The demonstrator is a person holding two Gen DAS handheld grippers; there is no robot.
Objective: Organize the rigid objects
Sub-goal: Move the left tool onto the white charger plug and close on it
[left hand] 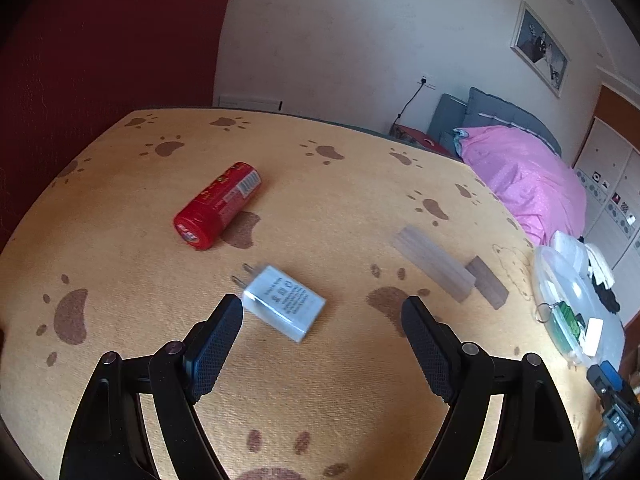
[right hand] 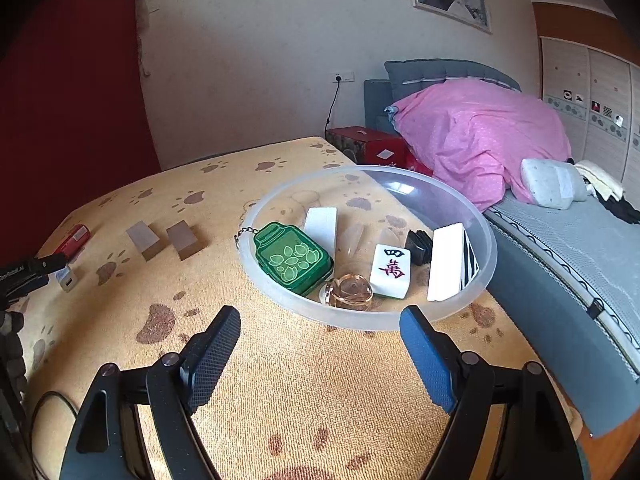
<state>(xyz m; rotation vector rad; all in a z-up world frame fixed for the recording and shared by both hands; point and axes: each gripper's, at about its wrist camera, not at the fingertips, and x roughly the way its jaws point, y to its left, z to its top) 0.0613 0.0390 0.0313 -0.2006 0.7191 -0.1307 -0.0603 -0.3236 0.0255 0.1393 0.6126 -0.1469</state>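
My left gripper [left hand: 322, 308] is open and empty, hovering just before a white plug charger [left hand: 284, 302] that lies between its fingertips on the paw-print cloth. A red can [left hand: 218, 204] lies on its side farther back left. Two wooden blocks, a pale one [left hand: 434, 264] and a dark one [left hand: 488, 282], lie to the right. My right gripper [right hand: 320, 318] is open and empty in front of a clear plastic bowl [right hand: 486, 240]. The bowl holds a green jar-shaped keychain [right hand: 294, 258], a mahjong tile [right hand: 392, 270], a glass ring [right hand: 352, 290], white blocks and a black piece.
The table [right hand: 280, 380] is covered with a yellow paw-print cloth. A bed with a pink quilt [right hand: 476, 132] stands right of the table. A red box [right hand: 372, 146] sits behind the table's far corner. A cable [right hand: 52, 400] lies at the near left.
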